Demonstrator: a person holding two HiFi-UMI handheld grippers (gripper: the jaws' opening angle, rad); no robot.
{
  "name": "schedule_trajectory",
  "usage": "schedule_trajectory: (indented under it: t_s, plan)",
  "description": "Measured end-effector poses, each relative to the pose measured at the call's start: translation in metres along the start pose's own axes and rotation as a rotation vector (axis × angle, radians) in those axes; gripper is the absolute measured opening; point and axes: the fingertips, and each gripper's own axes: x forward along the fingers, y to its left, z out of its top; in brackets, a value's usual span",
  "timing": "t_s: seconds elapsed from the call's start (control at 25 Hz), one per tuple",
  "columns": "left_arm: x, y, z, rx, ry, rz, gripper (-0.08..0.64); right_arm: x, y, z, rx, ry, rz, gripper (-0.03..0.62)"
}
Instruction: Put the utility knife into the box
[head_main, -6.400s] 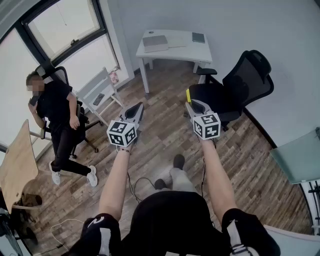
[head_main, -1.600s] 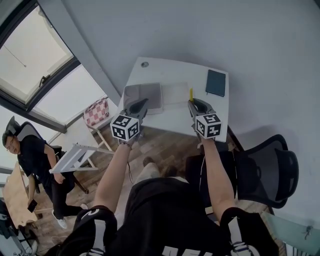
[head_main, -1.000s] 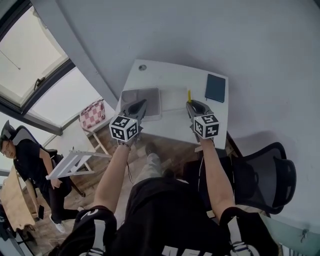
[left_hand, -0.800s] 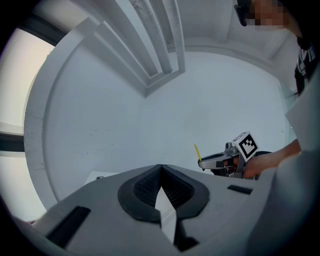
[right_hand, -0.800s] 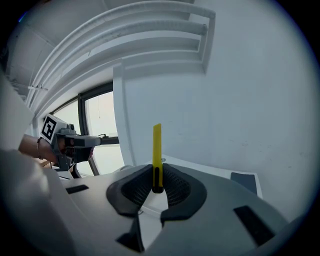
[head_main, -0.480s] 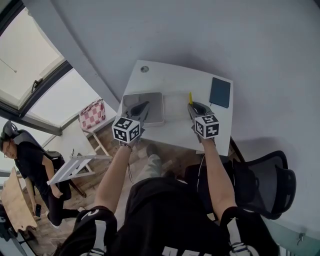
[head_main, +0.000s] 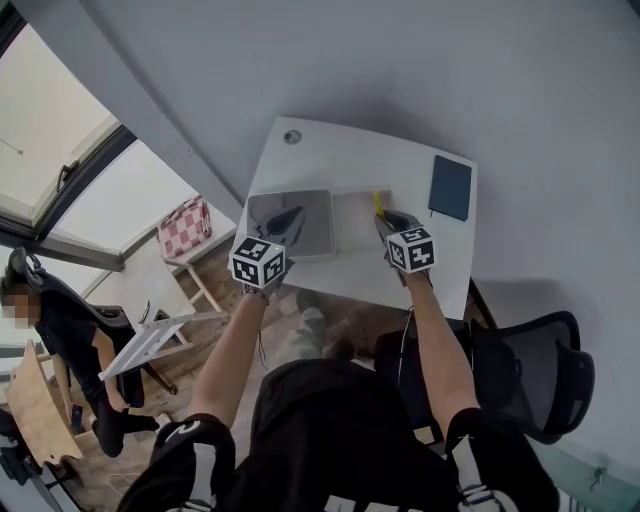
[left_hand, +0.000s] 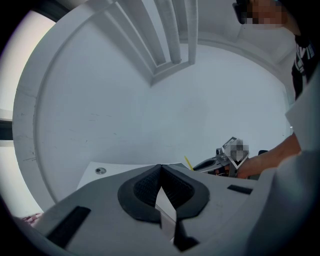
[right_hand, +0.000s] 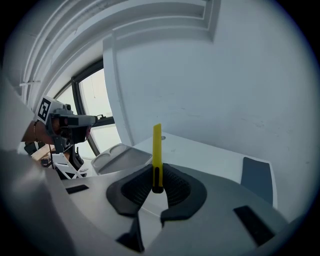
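White worktop (head_main: 350, 160) against grey wall (head_main: 400, 70): grey box (head_main: 318, 240) toward left edge, dark notebook (head_main: 450, 187) at far right corner. Right hand-held gripper (head_main: 393, 222) clamps yellow utility knife (head_main: 377, 202) upright above worktop; left hand-held gripper (head_main: 287, 215) closed, empty, over box.

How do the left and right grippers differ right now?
The left gripper has its jaws together on nothing; the right gripper is clamped on the yellow utility knife. In the head view the left gripper is over the grey box; the right gripper is beside it, nearer the dark notebook. Both are held above the white table.
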Motion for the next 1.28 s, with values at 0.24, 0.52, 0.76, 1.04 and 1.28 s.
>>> schedule_trajectory:
  t_s: [0.24, 0.52, 0.76, 1.04, 1.28]
  plan:
    - [0.015, 0.022, -0.012, -0.03, 0.032, -0.007, 0.026, 0.043, -0.002, -0.023, -0.023, 0.117, 0.037, 0.074]
    - [0.029, 0.048, -0.028, -0.05, 0.065, -0.021, 0.026, 0.09, -0.006, -0.055, -0.058, 0.258, 0.063, 0.074]
    - [0.04, 0.066, -0.042, -0.066, 0.078, -0.029, 0.025, 0.119, -0.005, -0.087, -0.081, 0.401, 0.096, 0.074]
    - [0.045, 0.083, -0.056, -0.095, 0.086, -0.01, 0.025, 0.135, -0.012, -0.111, -0.051, 0.522, 0.088, 0.075]
    - [0.045, 0.097, -0.06, -0.105, 0.086, 0.039, 0.026, 0.143, -0.017, -0.122, -0.008, 0.553, 0.08, 0.075]
